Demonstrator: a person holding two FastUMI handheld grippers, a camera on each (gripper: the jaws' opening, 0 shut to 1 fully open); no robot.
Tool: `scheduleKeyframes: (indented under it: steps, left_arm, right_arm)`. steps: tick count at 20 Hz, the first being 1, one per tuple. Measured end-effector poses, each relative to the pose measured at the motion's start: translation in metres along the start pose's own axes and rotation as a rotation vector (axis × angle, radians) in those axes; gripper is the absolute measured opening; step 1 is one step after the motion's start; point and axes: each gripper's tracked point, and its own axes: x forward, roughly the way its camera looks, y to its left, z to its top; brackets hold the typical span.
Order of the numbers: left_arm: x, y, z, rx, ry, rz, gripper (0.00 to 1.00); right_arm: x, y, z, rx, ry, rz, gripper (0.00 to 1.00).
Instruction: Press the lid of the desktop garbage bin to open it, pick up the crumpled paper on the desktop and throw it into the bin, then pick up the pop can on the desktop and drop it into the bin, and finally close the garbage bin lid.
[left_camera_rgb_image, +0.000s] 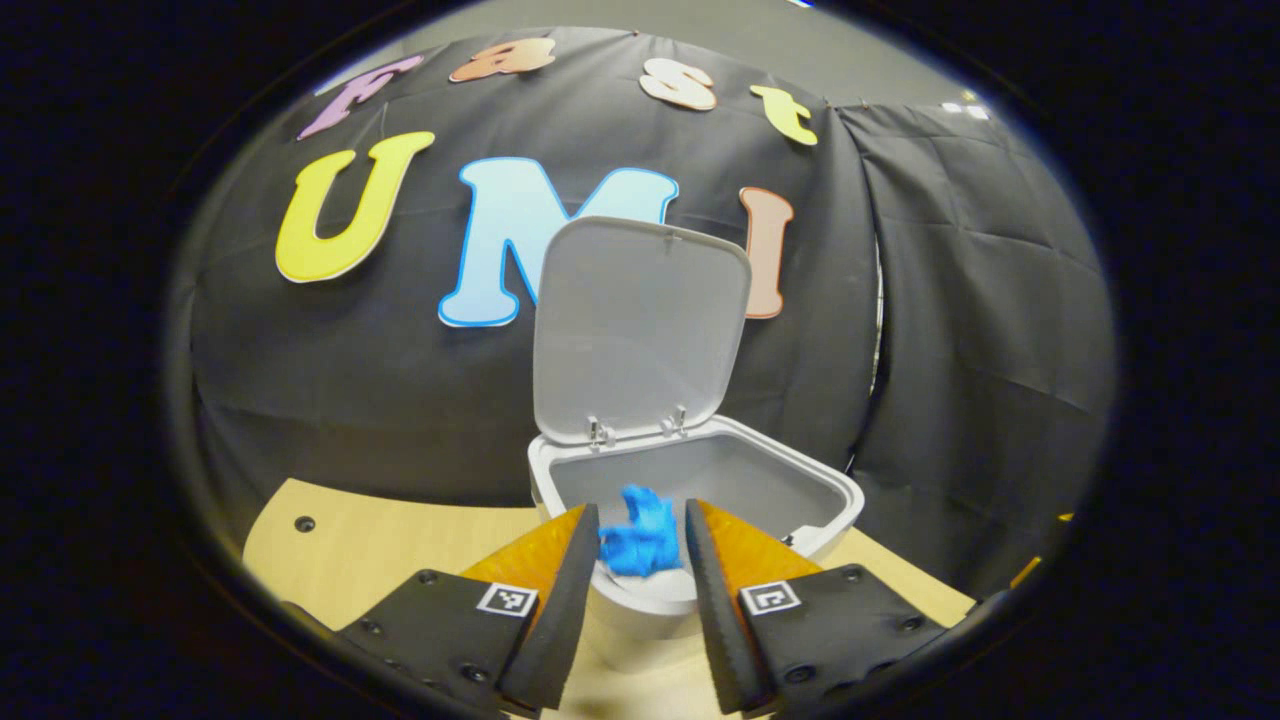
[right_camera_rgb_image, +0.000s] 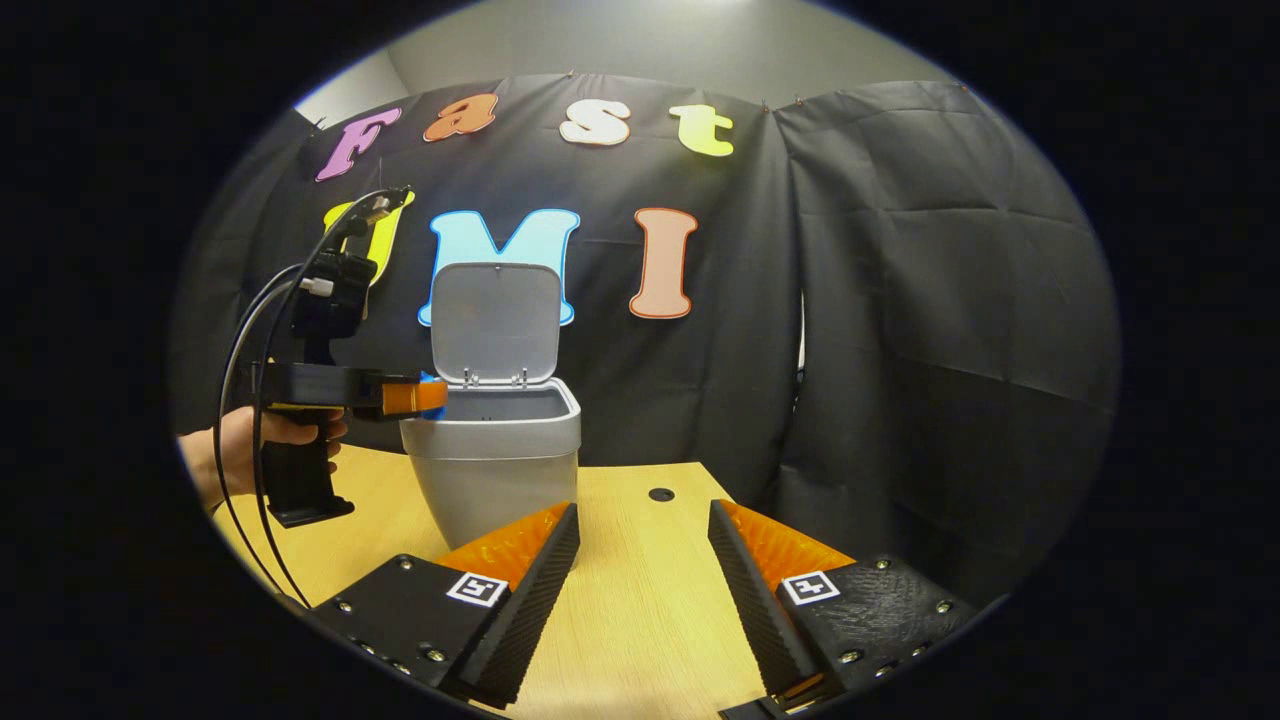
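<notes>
Paper over the open bin, ready to drop.

Bench (right_camera_rgb_image: 640, 600) carries the bin (right_camera_rgb_image: 497, 470), lid (right_camera_rgb_image: 495, 322) tipped up & back so the mouth's clear. Your left tool (left_camera_rgb_image: 641, 545) grips the crumpled paper (left_camera_rgb_image: 640, 538) betw. both fingers, held just above the near rim, prob. so it falls inside when you let go. Paper's bright blue, scrunched tight. Right tool (right_camera_rgb_image: 643, 575) sits wide, holding nothing, low over the bench right of the bin.
</notes>
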Motion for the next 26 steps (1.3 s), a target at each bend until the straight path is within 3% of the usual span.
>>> scheduleKeyframes:
  steps: [5,10,11,16,26]
  left_arm:
    - [-0.008,-0.004,0.005,-0.028,-0.016,-0.023,0.94]
    - [-0.031,0.003,0.02,-0.031,-0.059,-0.011,0.96]
    - [-0.038,0.006,0.025,-0.023,-0.077,-0.003,0.95]
    - [-0.082,0.026,0.036,0.021,-0.147,0.055,0.94]
    - [-0.161,0.059,0.028,0.056,-0.175,0.192,0.95]
  right_arm:
    - [0.001,0.008,-0.003,-0.013,-0.001,0.013,0.84]
    - [0.002,0.026,-0.01,-0.024,0.004,0.075,0.85]
    - [0.002,0.031,-0.011,-0.022,0.002,0.092,0.92]
    - [0.002,0.058,-0.024,-0.038,0.019,0.186,0.93]
    - [-0.004,0.135,-0.061,-0.121,0.087,0.432,0.93]
